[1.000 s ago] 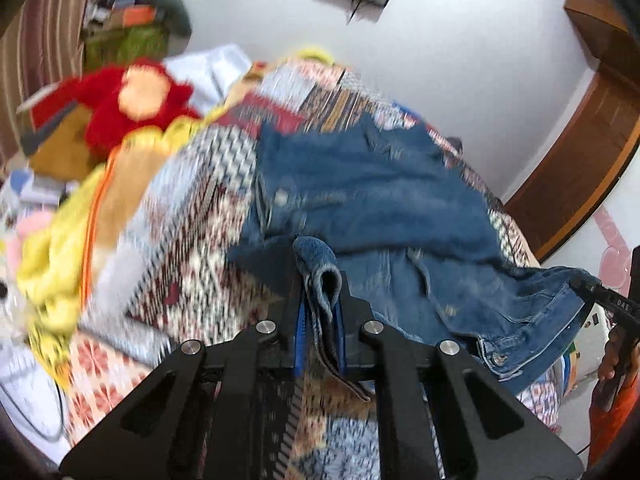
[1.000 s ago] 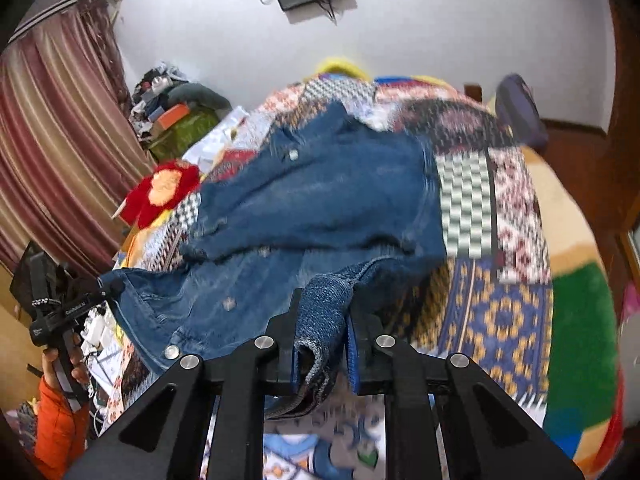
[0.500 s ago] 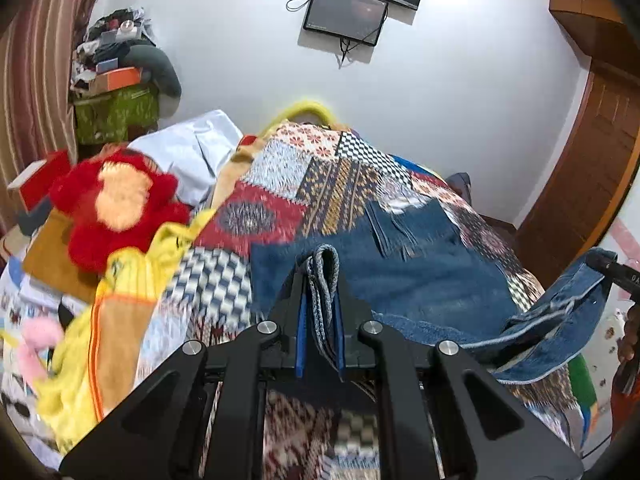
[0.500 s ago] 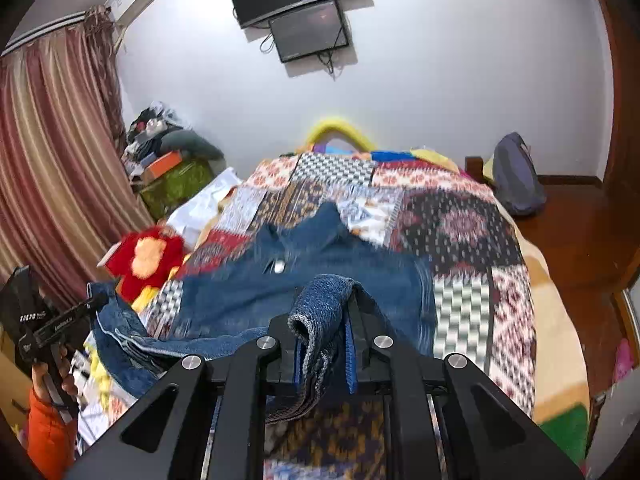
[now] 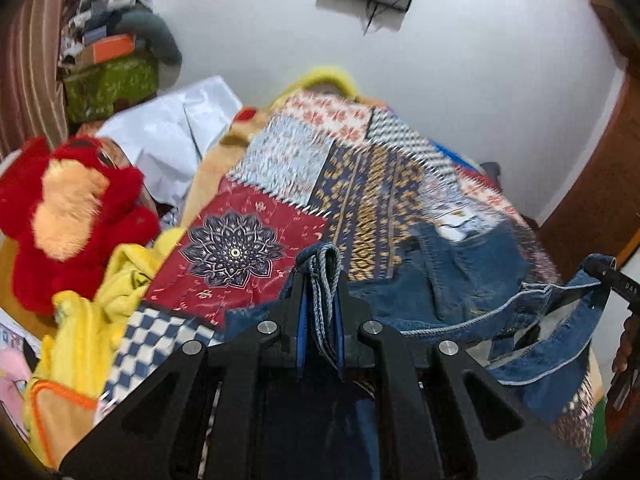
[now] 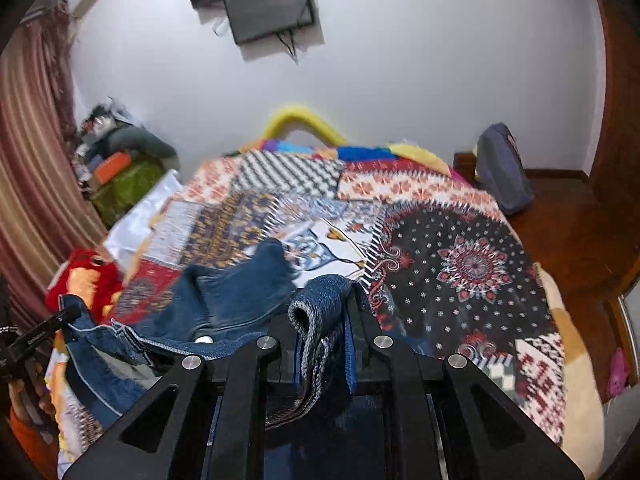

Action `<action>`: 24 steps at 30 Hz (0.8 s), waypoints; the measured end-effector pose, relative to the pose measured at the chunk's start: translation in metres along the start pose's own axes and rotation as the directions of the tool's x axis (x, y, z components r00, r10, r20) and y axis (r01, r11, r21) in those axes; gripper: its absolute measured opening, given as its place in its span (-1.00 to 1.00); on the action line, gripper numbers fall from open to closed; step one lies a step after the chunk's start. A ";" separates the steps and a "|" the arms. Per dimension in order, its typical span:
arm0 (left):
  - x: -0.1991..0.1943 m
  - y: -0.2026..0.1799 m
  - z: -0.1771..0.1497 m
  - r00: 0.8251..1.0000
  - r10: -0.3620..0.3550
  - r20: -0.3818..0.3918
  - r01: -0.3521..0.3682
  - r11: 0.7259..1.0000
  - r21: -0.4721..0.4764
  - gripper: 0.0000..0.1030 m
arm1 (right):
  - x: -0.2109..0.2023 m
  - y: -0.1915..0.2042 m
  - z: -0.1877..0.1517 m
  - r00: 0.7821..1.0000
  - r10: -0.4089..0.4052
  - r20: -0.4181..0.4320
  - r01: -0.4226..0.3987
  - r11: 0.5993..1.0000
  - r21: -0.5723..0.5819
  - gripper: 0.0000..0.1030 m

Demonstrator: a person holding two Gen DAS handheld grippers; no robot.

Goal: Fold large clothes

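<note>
A blue denim jacket [image 5: 472,276] hangs between my two grippers above a patchwork bedspread [image 5: 288,184]. My left gripper [image 5: 320,280] is shut on a folded denim edge. My right gripper [image 6: 324,312] is shut on another thick denim edge. In the left wrist view the jacket's hem sags toward the other gripper at the right edge [image 5: 612,280]. In the right wrist view the jacket [image 6: 236,292] drapes to the left, and part of it still rests on the bedspread [image 6: 472,264].
A red plush toy [image 5: 68,216] and yellow cloth [image 5: 92,332] lie at the bed's left side. A white sheet [image 5: 172,128], a green box with clutter [image 5: 108,80], a backpack [image 6: 500,168] and a wall screen [image 6: 272,8] are around.
Both grippers have lifted the jacket off the bedspread and moved it toward the near edge. More of the patchwork now shows, and the jacket sags between the grippers.
</note>
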State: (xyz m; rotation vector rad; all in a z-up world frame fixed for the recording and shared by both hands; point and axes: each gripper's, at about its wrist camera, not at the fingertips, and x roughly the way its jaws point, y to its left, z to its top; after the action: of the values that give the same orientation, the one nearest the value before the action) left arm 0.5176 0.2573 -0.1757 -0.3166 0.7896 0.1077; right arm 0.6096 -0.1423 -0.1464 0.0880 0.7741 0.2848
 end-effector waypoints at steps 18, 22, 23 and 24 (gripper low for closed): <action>0.088 0.017 -0.006 0.967 0.217 -0.137 -0.212 0.976 0.047 -0.43 | 0.063 -0.048 -0.003 0.983 0.070 -0.170 -0.059 0.996 0.069 -0.74; 0.087 0.013 -0.004 0.921 0.370 -0.123 -0.348 0.923 0.164 -0.44 | 0.038 -0.040 0.006 0.992 0.037 -0.123 -0.033 0.999 0.035 -0.74; 0.086 0.019 -0.004 0.902 0.413 -0.129 -0.389 0.904 0.176 -0.45 | 0.034 -0.039 0.008 0.992 0.027 -0.120 -0.024 0.999 0.030 -0.74; 0.085 0.027 -0.003 0.900 0.409 -0.149 -0.386 0.908 0.163 -0.45 | 0.030 -0.038 0.010 0.993 0.001 -0.120 0.001 1.000 0.015 -0.74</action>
State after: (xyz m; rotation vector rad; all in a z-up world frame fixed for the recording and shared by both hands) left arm 0.5692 0.2803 -0.2448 -0.0356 1.0307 0.4171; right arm 0.6455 -0.1698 -0.1668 0.0861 0.8959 0.2861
